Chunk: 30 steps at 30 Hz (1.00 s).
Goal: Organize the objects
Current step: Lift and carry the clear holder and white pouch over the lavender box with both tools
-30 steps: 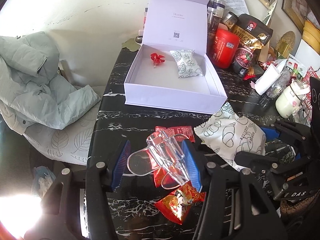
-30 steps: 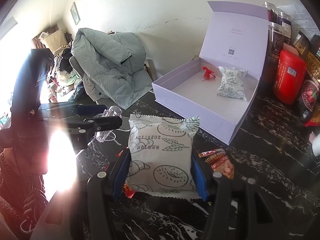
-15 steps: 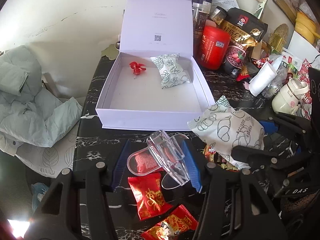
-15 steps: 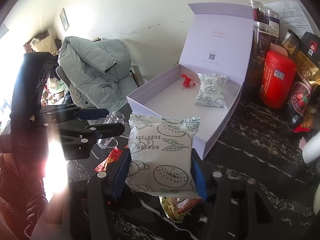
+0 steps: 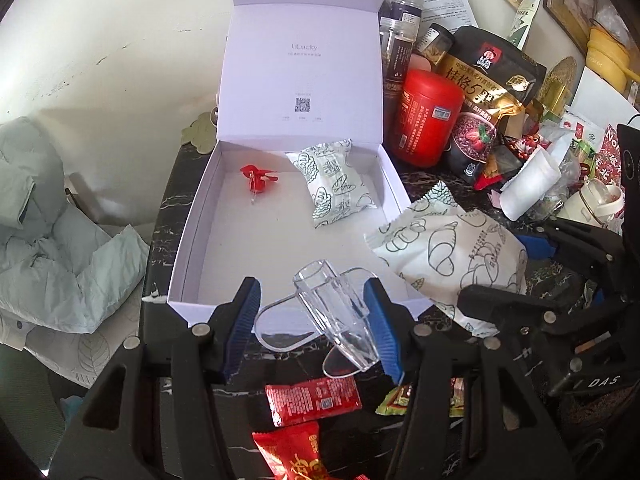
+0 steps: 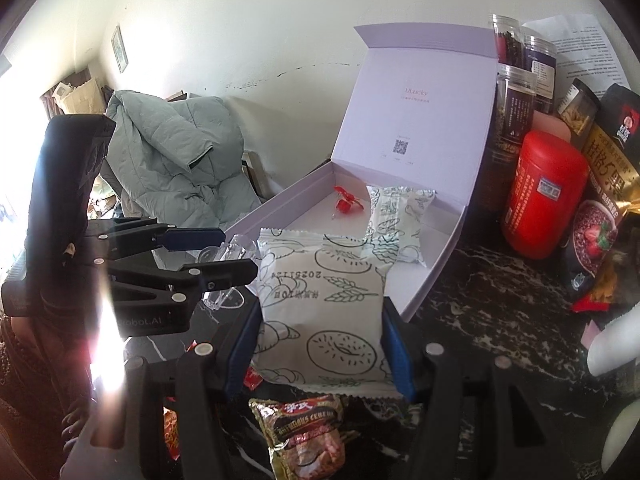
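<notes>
Your left gripper [image 5: 312, 320] matte black plastic, ribbed blue pads [image 5: 244, 320], silver screws along the arms, your right gripper [image 6: 320, 336] same build, white "DAS" lettering on its side, "Robot.AI" on left's body

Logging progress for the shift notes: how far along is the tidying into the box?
Done: a red clip and one white snack pack lie in the open lilac box. In hand: left hand-held gripper holds a clear plastic piece, right a printed pack. Left: red candy wrappers.
</notes>
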Available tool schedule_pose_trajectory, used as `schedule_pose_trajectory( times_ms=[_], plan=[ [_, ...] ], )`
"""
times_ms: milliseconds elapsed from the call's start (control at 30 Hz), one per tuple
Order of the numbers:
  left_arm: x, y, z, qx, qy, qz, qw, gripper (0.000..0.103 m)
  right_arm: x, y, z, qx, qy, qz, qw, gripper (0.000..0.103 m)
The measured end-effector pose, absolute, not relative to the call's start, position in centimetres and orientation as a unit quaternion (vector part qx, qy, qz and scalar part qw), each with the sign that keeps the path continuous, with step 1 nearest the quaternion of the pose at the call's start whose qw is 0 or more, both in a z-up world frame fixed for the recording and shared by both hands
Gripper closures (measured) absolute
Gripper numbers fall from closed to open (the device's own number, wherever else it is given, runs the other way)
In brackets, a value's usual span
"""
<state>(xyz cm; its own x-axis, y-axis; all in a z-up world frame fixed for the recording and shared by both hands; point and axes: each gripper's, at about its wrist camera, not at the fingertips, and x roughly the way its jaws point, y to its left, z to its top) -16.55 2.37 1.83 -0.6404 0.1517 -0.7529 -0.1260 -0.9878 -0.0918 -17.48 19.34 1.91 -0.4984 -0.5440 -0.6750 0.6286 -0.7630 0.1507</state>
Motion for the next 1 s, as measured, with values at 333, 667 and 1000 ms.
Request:
schedule_pose_trajectory(
  times_ms=[333,667,1000],
  plan=[
    [-21.0,2.3,3.0,-0.4,-0.01,0.914,0.067,0.051,-21.5,19.0,3.6,0.346,0.055,-0.878,0.327,0.044],
    [-24.6,1.4,3.7,-0.384,-0.029,0.921,0.069,0.051,-25.0,18.7,5.1,0.327,0.049,-0.889,0.315,0.044],
    [-27.0,0.2,4.2,-0.37,-0.022,0.927,0.053,0.051,-28.2,17.2,5.7,0.317,0.05,-0.891,0.321,0.044]
  ],
)
